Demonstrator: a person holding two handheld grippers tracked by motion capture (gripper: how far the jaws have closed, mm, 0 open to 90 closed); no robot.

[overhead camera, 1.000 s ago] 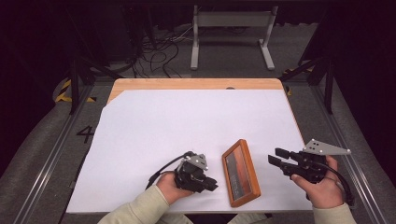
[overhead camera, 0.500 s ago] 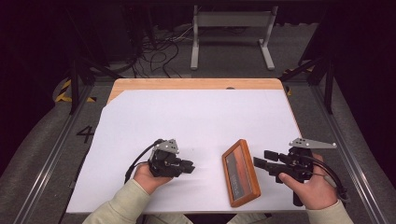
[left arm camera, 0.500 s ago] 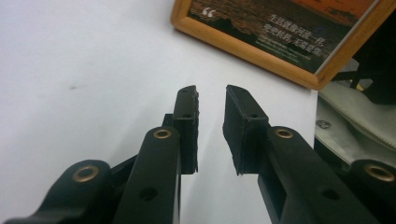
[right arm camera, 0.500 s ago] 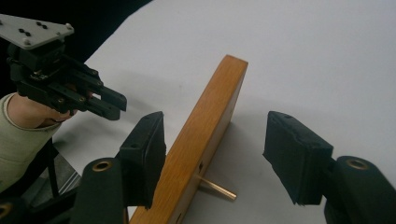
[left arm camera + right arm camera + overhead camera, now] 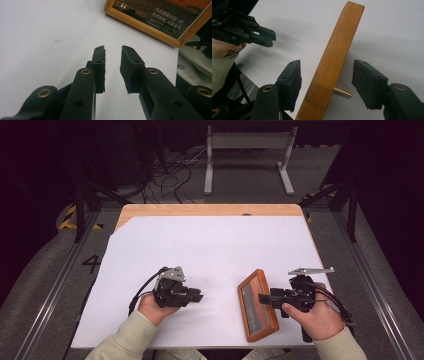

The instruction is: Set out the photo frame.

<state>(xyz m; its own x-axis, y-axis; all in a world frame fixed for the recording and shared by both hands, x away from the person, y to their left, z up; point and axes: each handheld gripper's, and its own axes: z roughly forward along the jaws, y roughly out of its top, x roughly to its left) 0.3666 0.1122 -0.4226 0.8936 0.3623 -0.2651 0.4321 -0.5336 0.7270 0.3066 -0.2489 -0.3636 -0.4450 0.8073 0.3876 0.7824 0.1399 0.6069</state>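
Picture frame (image 5: 257, 305) is the thing being worked on: a wooden-edged frame lying near the front right part of the white table cover (image 5: 210, 245), its long side running away from the person, its printed face turned up in the high view.

In the right gripper view the frame's wooden edge (image 5: 332, 62) is seen standing between the two jaws of the right gripper (image 5: 325, 85), with a gap left on each side, so nothing is pinched yet. The jaws are spread, and they have just been closing a little around the edge. A small brass pin (image 5: 342, 92) is seen sticking out from the frame's back; it is judged to belong to a stand or a hanger, which may be why that side appears lifted off the cover.

The left gripper (image 5: 176, 292) is held well to the left of the frame, apart from it, with its jaws pointed toward it. In the left gripper view the jaws (image 5: 112, 67) are parted by a narrow gap and nothing is between them. The frame's near corner (image 5: 160, 22) is seen ahead of them.

The left hand seems to be kept back so that the frame can be taken by the right.
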